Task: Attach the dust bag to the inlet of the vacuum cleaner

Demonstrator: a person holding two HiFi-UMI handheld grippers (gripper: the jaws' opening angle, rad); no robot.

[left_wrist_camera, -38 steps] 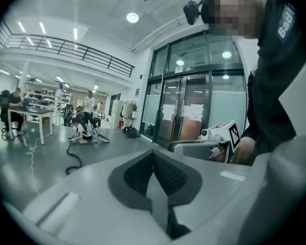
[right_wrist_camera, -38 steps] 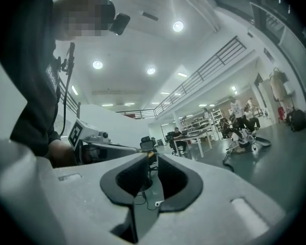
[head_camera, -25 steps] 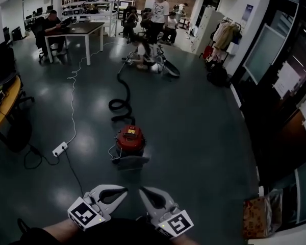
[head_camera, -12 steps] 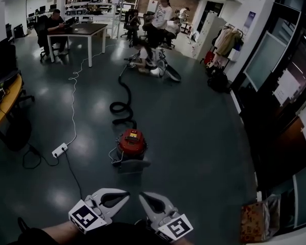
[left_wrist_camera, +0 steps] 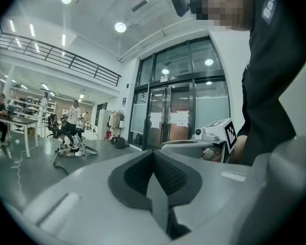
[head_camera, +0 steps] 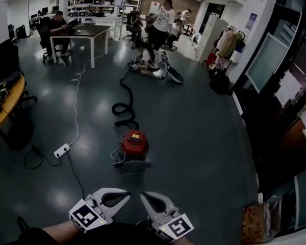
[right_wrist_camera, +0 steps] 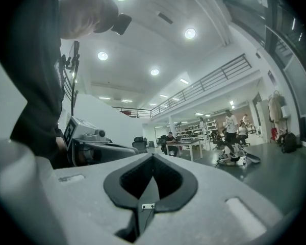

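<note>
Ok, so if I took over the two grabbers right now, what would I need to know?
Left gripper: shut and empty, held low in front of the person.
Right gripper: shut and empty, right beside it.
Red vacuum cleaner: on the floor some way ahead, with its black hose curling away behind it.
Dust bag: I cannot pick it out in any view.
Done: nothing yet; neither gripper touches the vacuum.
Left: walk up to the vacuum, find the bag and the inlet, and fit the bag on.
</note>
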